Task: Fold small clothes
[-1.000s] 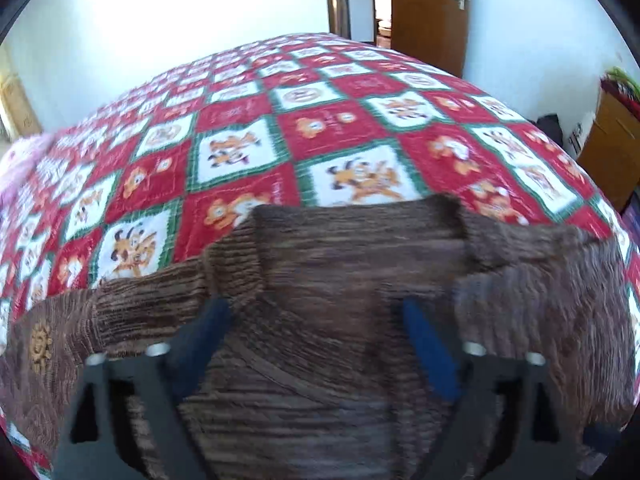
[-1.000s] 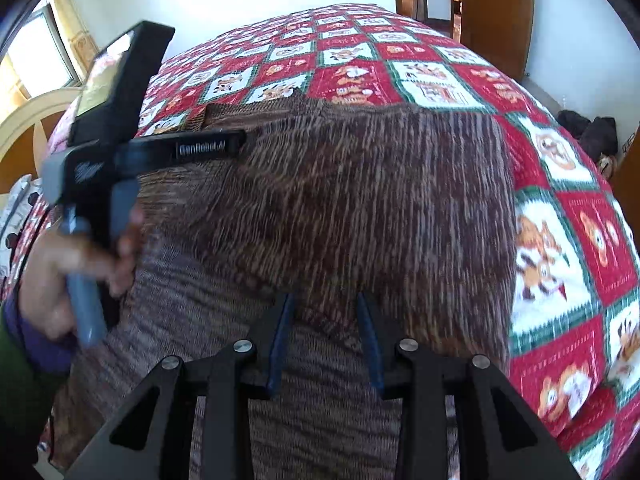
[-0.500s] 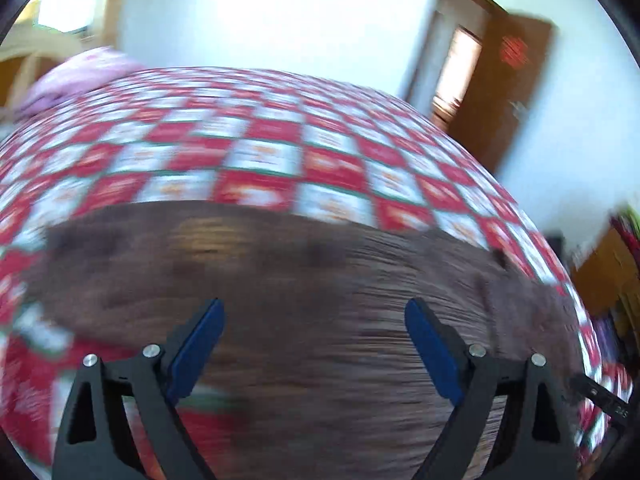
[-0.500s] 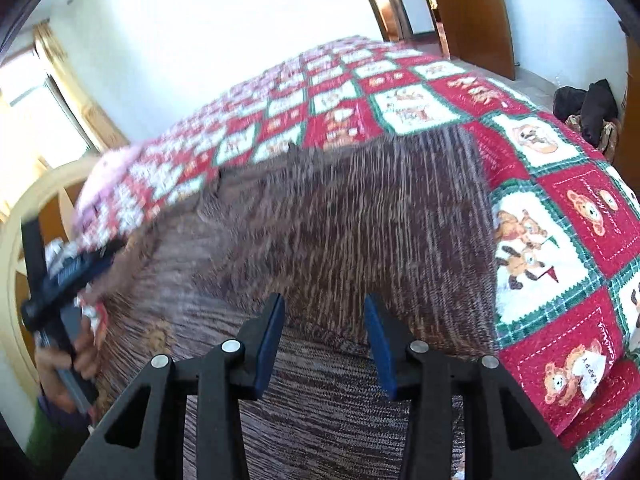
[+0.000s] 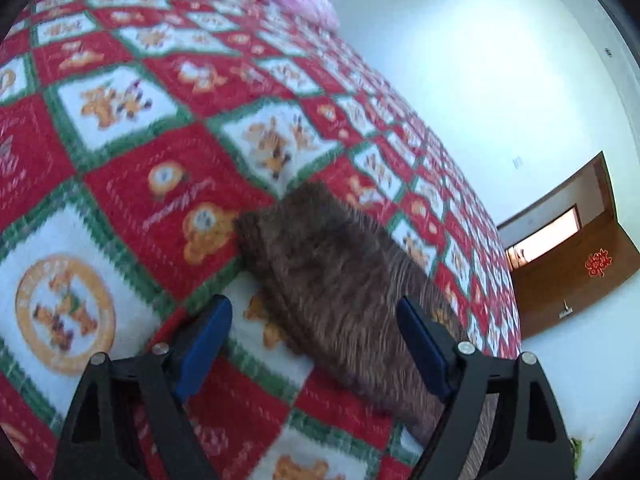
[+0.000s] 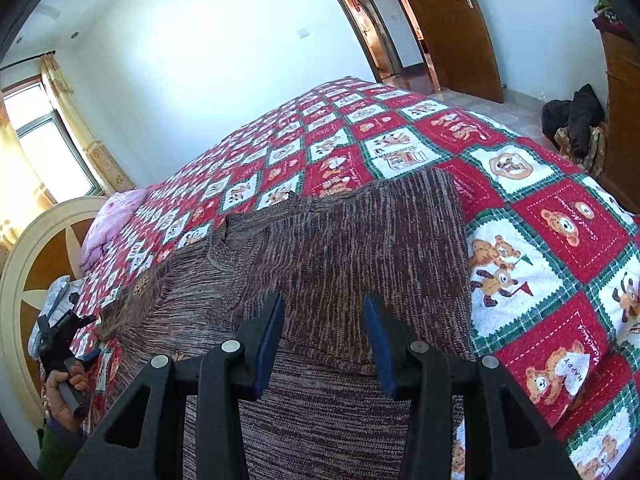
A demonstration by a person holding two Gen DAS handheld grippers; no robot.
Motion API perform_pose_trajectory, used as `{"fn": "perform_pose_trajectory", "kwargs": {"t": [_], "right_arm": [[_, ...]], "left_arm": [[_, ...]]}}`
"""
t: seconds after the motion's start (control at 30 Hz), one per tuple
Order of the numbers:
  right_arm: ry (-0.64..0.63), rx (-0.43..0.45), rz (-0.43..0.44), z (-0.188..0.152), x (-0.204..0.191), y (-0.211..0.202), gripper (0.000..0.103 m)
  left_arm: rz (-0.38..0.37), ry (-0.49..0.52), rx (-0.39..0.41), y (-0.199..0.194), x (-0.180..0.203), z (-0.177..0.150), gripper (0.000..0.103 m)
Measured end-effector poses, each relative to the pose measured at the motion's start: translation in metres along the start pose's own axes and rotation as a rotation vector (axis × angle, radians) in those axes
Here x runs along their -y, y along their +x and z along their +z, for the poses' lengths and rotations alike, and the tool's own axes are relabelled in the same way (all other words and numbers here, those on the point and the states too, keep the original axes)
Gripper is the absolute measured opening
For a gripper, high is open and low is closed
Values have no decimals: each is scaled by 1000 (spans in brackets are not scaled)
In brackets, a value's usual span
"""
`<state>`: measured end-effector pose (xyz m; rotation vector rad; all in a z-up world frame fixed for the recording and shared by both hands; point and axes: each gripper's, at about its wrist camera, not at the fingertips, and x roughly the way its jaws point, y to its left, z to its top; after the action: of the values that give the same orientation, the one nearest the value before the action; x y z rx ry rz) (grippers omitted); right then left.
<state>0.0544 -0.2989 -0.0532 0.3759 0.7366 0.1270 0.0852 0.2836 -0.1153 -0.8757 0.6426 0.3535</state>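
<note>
Items: one brown marled knitted sweater lies spread on the red, white and green teddy-bear patchwork bedspread; its right side is already turned in over the body, while the left sleeve lies stretched out sideways.
Left gripper: blue-padded jaws stand wide, having just been closing a little; the sleeve end runs between them, but the pads do not press on it. Nothing is held.
Right gripper: jaws part-open, just above the folded edge near the hem; no cloth pinched.
Person: a hand grips the left tool's handle at the bed's far-left side, seen from the right wrist camera.
Handling, judged: the knit looks soft, limp and fairly thick, light enough to lift by one edge, and likely to sag and stretch instead of holding a crease. Its rough surface should not slip from the pads.
Hold point, judged: the cuff end of the left sleeve, pinched through both layers, so the sleeve can be carried across the body.
</note>
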Motion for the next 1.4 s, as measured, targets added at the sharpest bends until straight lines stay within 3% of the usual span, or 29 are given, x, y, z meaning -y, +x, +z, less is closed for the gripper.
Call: {"fn": "perform_pose_trajectory", "kwargs": {"t": [0.13, 0.17, 0.2, 0.27, 0.47, 0.63, 0.83, 0.93, 1.0, 1.17, 1.23, 1.3, 1.4], "right_arm": [[-2, 5, -12, -1, 0, -1, 44], [0, 5, -12, -1, 0, -1, 44], [2, 4, -13, -1, 1, 0, 44], [12, 1, -15, -1, 3, 0, 44], [33, -4, -16, 0, 8, 1, 44], [43, -6, -19, 0, 10, 2, 44], [51, -7, -17, -1, 11, 2, 44], [49, -7, -15, 0, 11, 2, 44], [49, -4, -12, 0, 11, 2, 44], [42, 0, -2, 0, 10, 1, 44], [30, -6, -3, 0, 8, 2, 44], [6, -22, -19, 0, 2, 5, 52], [-61, -35, -22, 1, -16, 8, 53]], "left_arm": [[20, 8, 11, 20, 10, 10, 84], [15, 13, 17, 22, 10, 13, 72], [8, 30, 11, 26, 12, 14, 42], [4, 50, -46, 34, 11, 14, 8], [16, 150, 10, 28, 36, 7, 8], [-68, 373, 45, 9, 108, -18, 7], [-220, 730, 7, -23, 199, -112, 7], [-274, 838, -53, -22, 221, -161, 7], [-268, 903, -96, -17, 228, -194, 7], [-267, 915, -188, -8, 225, -222, 7], [-286, 883, -192, -11, 222, -218, 7], [-301, 830, -219, -7, 215, -213, 7], [-326, 744, -265, 1, 205, -208, 7]]}}
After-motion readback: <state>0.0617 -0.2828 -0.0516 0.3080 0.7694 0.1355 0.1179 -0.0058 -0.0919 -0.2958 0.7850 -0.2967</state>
